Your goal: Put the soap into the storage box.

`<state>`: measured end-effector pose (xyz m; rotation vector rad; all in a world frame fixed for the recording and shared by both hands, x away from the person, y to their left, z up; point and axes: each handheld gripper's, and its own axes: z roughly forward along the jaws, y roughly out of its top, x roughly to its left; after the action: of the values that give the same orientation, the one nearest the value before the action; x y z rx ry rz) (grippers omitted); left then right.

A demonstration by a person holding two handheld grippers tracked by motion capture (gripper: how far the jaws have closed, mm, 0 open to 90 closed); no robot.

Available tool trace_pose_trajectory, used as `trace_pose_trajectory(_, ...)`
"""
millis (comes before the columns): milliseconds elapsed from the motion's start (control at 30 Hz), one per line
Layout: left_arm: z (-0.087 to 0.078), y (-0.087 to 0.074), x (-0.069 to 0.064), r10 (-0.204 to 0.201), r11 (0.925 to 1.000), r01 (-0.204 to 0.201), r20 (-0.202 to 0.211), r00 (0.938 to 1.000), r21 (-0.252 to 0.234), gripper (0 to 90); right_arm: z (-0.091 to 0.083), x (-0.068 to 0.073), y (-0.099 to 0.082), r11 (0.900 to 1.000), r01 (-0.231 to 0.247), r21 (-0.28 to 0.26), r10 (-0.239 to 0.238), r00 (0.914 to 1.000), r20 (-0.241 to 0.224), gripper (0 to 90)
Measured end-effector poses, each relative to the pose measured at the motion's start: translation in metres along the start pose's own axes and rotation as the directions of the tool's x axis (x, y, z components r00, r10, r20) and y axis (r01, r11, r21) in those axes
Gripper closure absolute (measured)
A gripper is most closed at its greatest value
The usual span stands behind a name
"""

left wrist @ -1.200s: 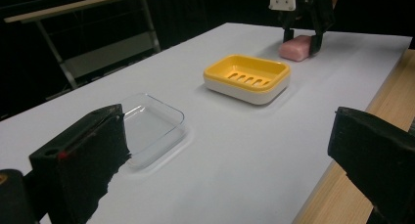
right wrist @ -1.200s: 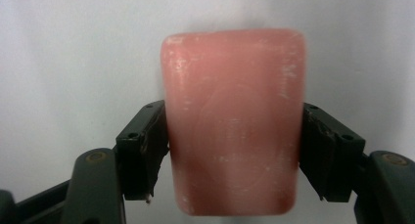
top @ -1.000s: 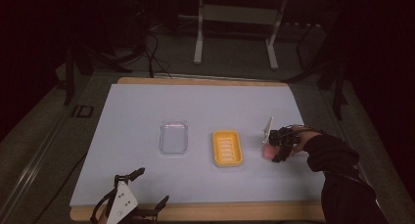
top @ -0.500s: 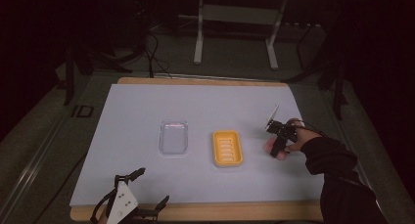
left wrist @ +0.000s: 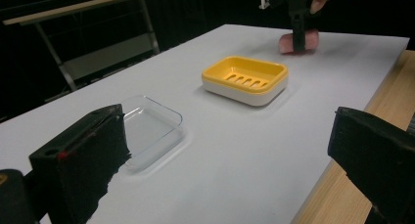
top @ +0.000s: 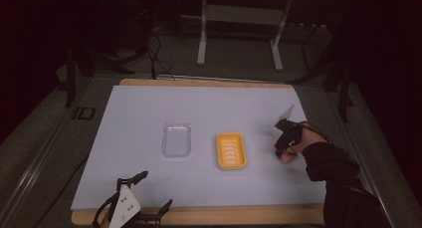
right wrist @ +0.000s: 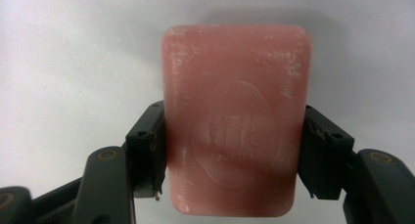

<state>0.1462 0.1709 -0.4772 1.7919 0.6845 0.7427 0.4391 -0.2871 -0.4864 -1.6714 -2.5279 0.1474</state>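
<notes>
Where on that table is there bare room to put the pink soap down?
Bare patches: the far half of the table beyond the clear dish and yellow soap dish, and the left side. The gap between the dishes is narrow. The right gripper grips the soap.

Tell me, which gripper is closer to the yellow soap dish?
The right gripper. It sits just to the right of the yellow soap dish, fingers shut on the pink soap bar. The left gripper is farther off, open, at the table's near-left edge.

Clear plastic dish (top: 176,139) left of yellow soap tray (top: 231,151), both on pale blue mat (top: 149,108); metal stand (top: 239,34) behind table.
</notes>
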Motion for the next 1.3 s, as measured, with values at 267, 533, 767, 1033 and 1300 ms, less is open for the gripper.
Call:
trace_pose_trajectory(267,0.000,0.000,0.000,-0.003,1.0000,0.003,-0.001,1.0000,-0.004,1.9,-0.015,0.004,-0.003,0.9958,-0.091,-0.007,0.091,0.9941,0.058,37.4)
trace_pose_trajectory(533,0.000,0.000,0.000,-0.002,1.0000,0.002,-0.003,1.0000,-0.003,1.9,-0.043,0.019,-0.004,0.9967,-0.079,-0.018,0.080,0.9951,0.058,37.5)
trace_pose_trajectory(767,0.000,0.000,0.000,-0.004,1.0000,0.004,-0.003,1.0000,-0.006,1.9,-0.069,0.034,-0.002,0.9942,-0.101,-0.036,0.103,0.9932,0.054,37.4)
trace_pose_trajectory(1033,-0.001,0.000,-0.001,-0.003,1.0000,0.002,-0.006,1.0000,-0.009,1.9,-0.085,0.053,0.005,0.9918,-0.120,-0.043,0.123,0.9900,0.070,37.5)
trace_pose_trajectory(1300,-0.001,0.000,-0.001,-0.002,0.9999,0.002,-0.005,1.0000,-0.012,1.9,-0.098,0.076,0.011,0.9931,-0.099,-0.062,0.103,0.9933,0.052,37.4)
